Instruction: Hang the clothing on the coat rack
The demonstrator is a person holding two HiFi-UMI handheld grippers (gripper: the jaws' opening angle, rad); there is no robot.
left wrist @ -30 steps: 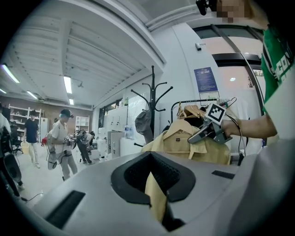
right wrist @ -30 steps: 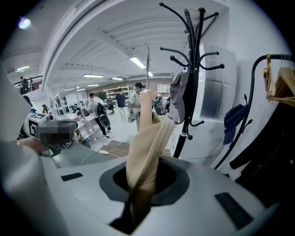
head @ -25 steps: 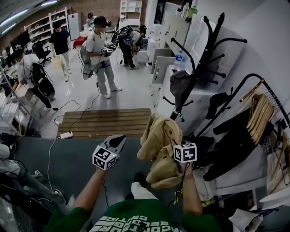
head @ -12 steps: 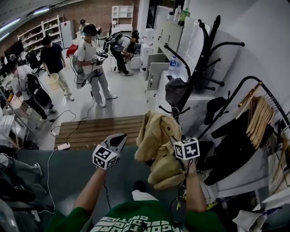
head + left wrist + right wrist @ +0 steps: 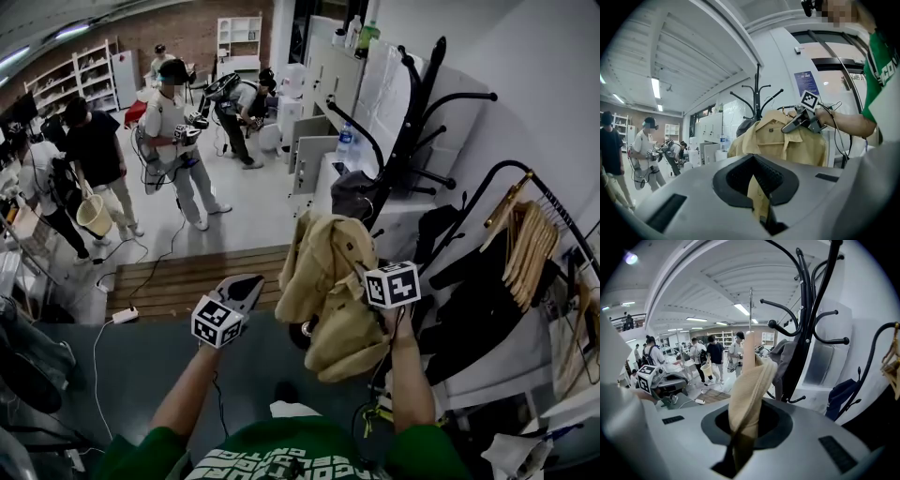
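Note:
A tan jacket [image 5: 328, 291] hangs from my right gripper [image 5: 367, 272], which is shut on its collar end. In the right gripper view the cloth [image 5: 750, 385] rises out of the jaws. The black coat rack [image 5: 405, 141] stands just beyond and to the right, its hooks [image 5: 813, 319] above the jacket. My left gripper [image 5: 251, 284] is held left of the jacket, apart from it. Its jaws are drawn to a thin slit with nothing gripped. In the left gripper view the jacket [image 5: 787, 138] and right gripper [image 5: 790, 125] hang before the rack [image 5: 757, 93].
A grey garment [image 5: 354, 192] hangs on a lower hook of the rack. At the right, a black rail carries wooden hangers [image 5: 530, 244] and dark clothes [image 5: 478, 300]. A wooden platform [image 5: 187, 277] lies ahead. Several people [image 5: 173, 131] stand further back.
My right gripper has lifted the jacket up and a little right, nearer the rack. The left gripper has stayed in place. People in the background have walked.

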